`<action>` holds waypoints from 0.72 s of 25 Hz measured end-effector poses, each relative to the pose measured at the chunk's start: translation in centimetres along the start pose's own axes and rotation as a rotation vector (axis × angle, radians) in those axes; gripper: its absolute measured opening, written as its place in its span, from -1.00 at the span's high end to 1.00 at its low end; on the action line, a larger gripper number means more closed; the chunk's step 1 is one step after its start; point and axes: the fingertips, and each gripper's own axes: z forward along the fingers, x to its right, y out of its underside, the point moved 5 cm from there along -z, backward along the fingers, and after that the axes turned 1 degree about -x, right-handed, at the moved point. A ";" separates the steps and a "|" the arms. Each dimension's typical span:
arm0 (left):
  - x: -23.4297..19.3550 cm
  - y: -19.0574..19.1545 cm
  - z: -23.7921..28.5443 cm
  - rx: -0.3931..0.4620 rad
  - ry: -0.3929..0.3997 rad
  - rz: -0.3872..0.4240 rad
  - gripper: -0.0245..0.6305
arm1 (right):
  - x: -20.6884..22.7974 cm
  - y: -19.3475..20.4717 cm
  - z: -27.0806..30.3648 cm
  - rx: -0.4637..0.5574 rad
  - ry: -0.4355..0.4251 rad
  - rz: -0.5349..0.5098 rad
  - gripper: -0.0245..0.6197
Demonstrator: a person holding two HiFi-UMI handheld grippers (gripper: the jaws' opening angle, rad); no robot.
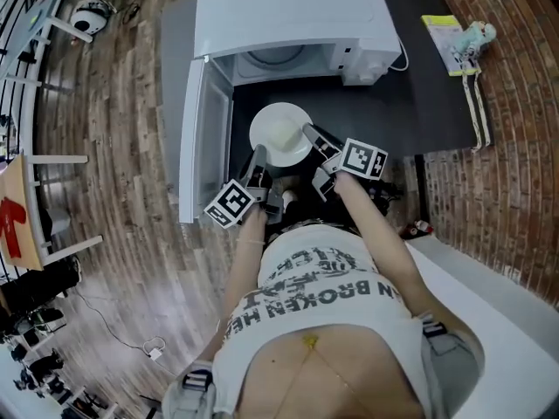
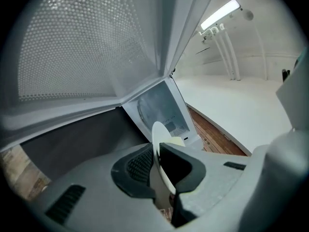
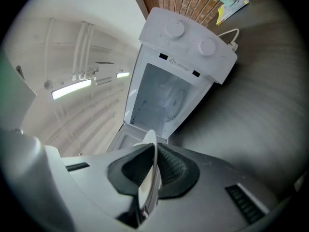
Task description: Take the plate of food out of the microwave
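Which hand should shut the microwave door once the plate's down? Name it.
Left, likely: the left gripper holds the plate on the side of the door; the right gripper holds the opposite rim.

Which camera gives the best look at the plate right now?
The head view: it shows the whole plate from above, pale food on it, gripped at opposite rims by the left gripper and right gripper, in front of the microwave. Each gripper view shows only its rim edge-on between the jaws.
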 end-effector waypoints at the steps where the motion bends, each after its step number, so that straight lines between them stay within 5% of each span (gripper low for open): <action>1: -0.1 0.2 -0.6 -0.009 0.001 0.002 0.79 | -0.1 0.7 -0.4 0.008 0.005 0.004 0.84; 7: 0.4 1.3 -3.1 -0.081 0.021 0.100 0.79 | -0.3 3.9 -3.2 0.076 0.041 0.039 0.84; 18: 1.6 3.9 -4.7 -0.121 0.082 0.053 0.80 | -1.1 5.2 -7.6 0.158 0.061 0.040 0.84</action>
